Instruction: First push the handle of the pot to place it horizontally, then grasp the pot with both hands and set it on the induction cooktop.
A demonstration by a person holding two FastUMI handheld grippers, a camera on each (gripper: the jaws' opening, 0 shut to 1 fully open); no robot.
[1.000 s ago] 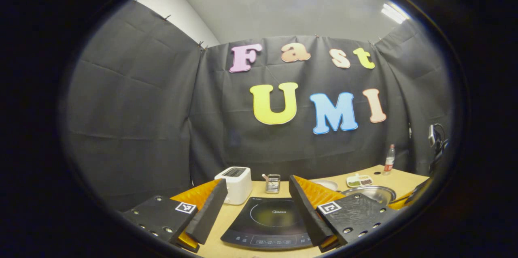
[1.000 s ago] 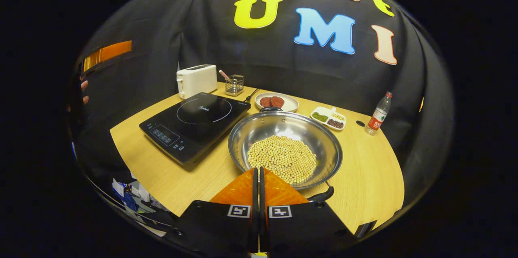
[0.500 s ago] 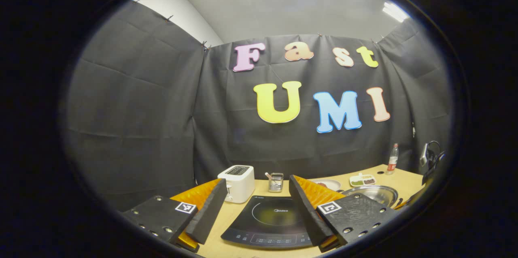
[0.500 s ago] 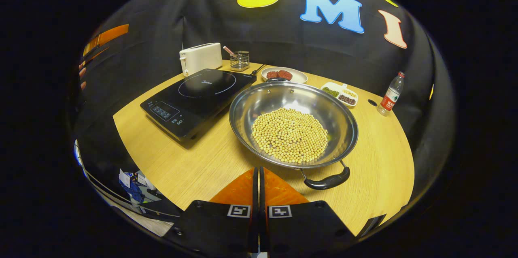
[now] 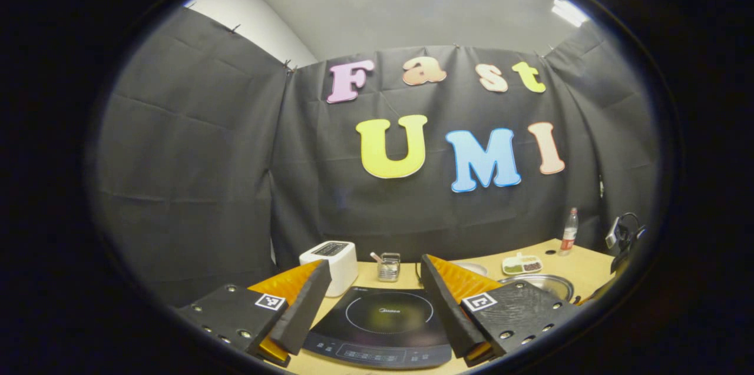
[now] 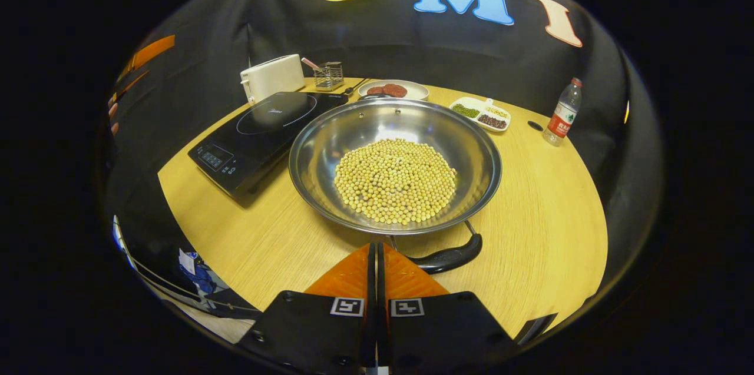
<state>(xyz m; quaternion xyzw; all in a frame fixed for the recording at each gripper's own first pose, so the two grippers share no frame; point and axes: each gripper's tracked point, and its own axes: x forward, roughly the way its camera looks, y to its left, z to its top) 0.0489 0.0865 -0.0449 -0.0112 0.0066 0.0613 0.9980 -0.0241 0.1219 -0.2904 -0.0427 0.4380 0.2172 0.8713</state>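
A wide steel pot [image 6: 394, 122] holding soybeans sits mid-table, right of the black induction cooktop [image 6: 259, 128]. Its black near handle [image 6: 447, 257] points toward the front edge; the far handle [image 6: 377, 96] peeks over the back rim. My right gripper [image 6: 374, 246] is shut with nothing in it, hovering just left of the near handle and apart from it. In the left gripper view, my left gripper [image 5: 374, 261] stands open above the cooktop [image 5: 383, 325], with the pot [image 5: 539, 284] low at the right. The left gripper [image 6: 144, 54] also appears far left in the right gripper view, a hand [image 6: 112, 119] below it.
A white toaster [image 6: 272, 76] and a wire utensil holder [image 6: 328, 75] stand behind the cooktop. Behind the pot are a plate of red food [image 6: 393, 89], a divided dish [image 6: 480, 114] and a bottle [image 6: 562, 119]. The table's rounded front edge [image 6: 235, 298] is close.
The right gripper pulled back off the pot, uncovering the near handle, then shifted so the handle lies just right of its tips. The left gripper view swung slightly; its jaws stayed open.
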